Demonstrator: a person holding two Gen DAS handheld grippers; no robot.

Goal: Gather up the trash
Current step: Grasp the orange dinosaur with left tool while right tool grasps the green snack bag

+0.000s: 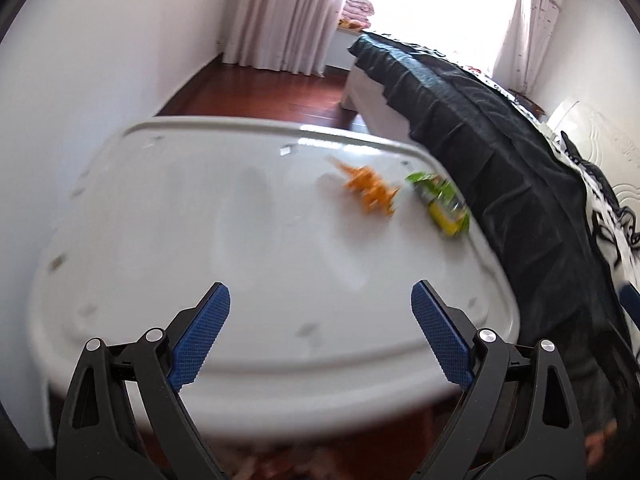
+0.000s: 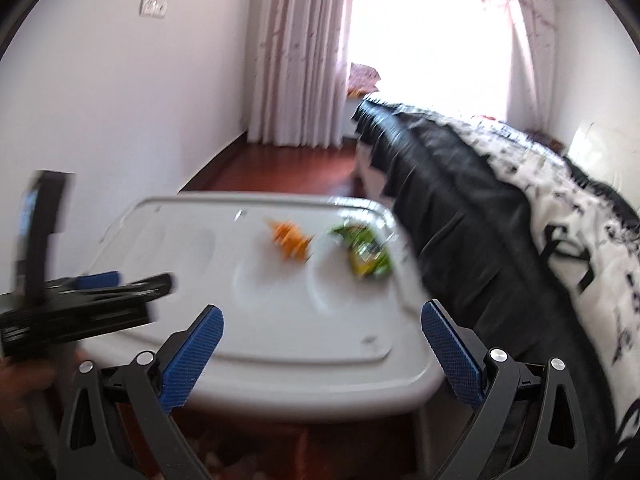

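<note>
Nothing readable for you here. Green wrapper [image 1: 440, 204] on white table [image 1: 240, 240] has print, too blurred. Wall plate [image 2: 152, 8] marking also smeared, can't make out.

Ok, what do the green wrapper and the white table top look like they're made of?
The green wrapper looks like thin printed plastic film: crumpled, with glossy highlights, though blur hides detail. The white table looks like moulded plastic, going by its smooth semi-gloss top with window glare, raised rounded rim and shallow pressed hollows.
</note>
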